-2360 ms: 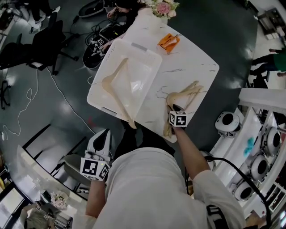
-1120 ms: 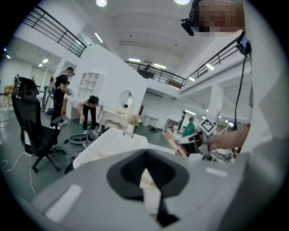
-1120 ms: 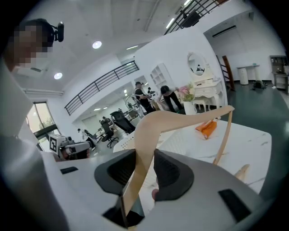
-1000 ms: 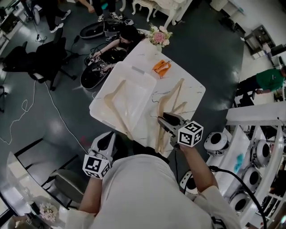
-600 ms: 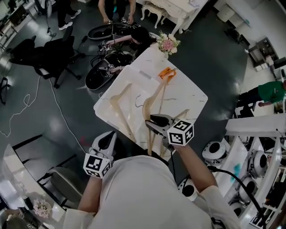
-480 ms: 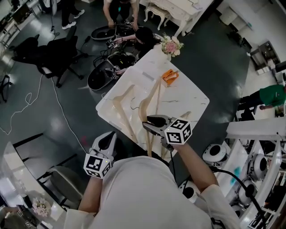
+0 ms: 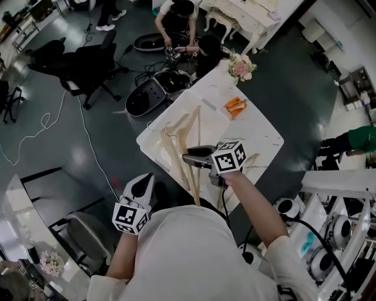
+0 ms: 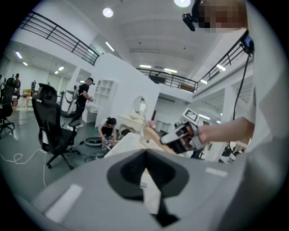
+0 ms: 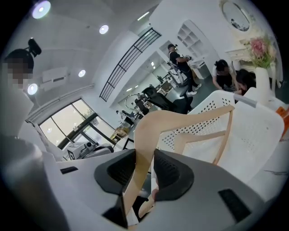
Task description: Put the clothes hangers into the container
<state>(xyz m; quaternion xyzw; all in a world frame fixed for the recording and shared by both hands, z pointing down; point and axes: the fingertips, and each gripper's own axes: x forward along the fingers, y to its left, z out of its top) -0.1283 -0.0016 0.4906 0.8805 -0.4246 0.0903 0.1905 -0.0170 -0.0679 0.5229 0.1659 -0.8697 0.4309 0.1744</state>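
My right gripper (image 7: pixel 189 159) (image 9: pixel 144 169) is shut on a pale wooden hanger (image 7: pixel 198 126) (image 9: pixel 180 121). The hanger hangs over the white perforated container (image 7: pixel 150 136) (image 9: pixel 203 128) on the left half of the marble table (image 7: pixel 264 132). Another wooden hanger (image 7: pixel 172 156) lies inside the container. A faint pale hanger (image 7: pixel 254 159) lies on the table to the right of my right hand. My left gripper (image 7: pixel 141 181) (image 8: pixel 145 173) is off the table at the near left, shut and empty.
An orange object (image 7: pixel 235 107) and a flower vase (image 7: pixel 239 67) stand at the table's far end. People (image 7: pixel 176 14) crouch beyond it by black gear on the floor. Office chairs (image 7: pixel 88 62) stand at the left, white machines (image 7: pixel 294 208) at the right.
My right gripper has carried the hanger leftward from the table's right side to over the container. The left gripper has stayed at the near left.
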